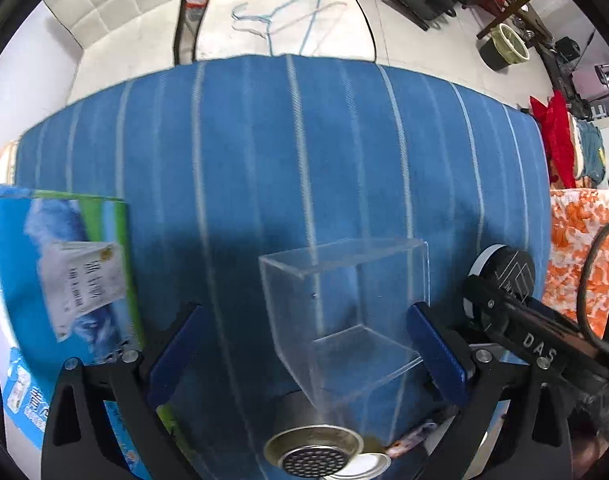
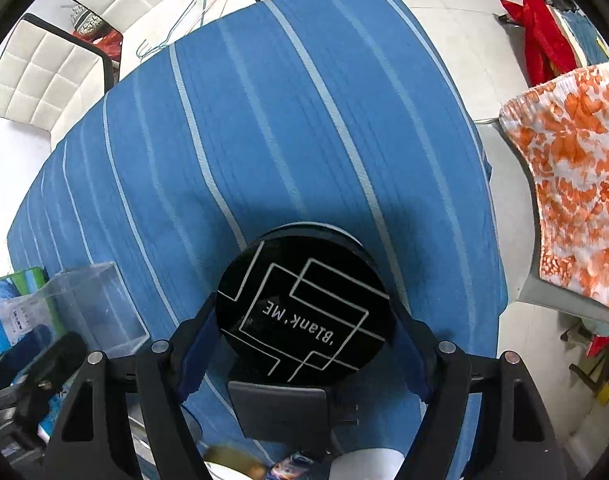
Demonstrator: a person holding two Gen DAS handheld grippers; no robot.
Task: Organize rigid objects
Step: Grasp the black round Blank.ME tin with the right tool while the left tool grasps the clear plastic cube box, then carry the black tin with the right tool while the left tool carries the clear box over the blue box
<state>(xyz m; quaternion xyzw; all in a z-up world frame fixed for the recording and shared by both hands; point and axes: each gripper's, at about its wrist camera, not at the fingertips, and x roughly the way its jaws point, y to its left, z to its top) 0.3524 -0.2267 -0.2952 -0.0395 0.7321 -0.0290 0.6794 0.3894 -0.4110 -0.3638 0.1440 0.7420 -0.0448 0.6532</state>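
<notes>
The blue carton [image 1: 64, 280] is cut off at the left edge of the left wrist view. At the bottom edge there, a perforated metal piece [image 1: 312, 456] is partly cropped and blurred. In the right wrist view, the small items [image 2: 292, 464] at the bottom edge are too blurred to identify.

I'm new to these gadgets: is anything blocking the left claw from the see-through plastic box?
Nothing visible does. The clear acrylic box already stands between the left gripper's open blue fingers, on the blue striped cloth. The round black tin sits off to its right, outside the fingers.

One clear box [image 1: 344, 312], one black tin [image 2: 304, 304]
</notes>
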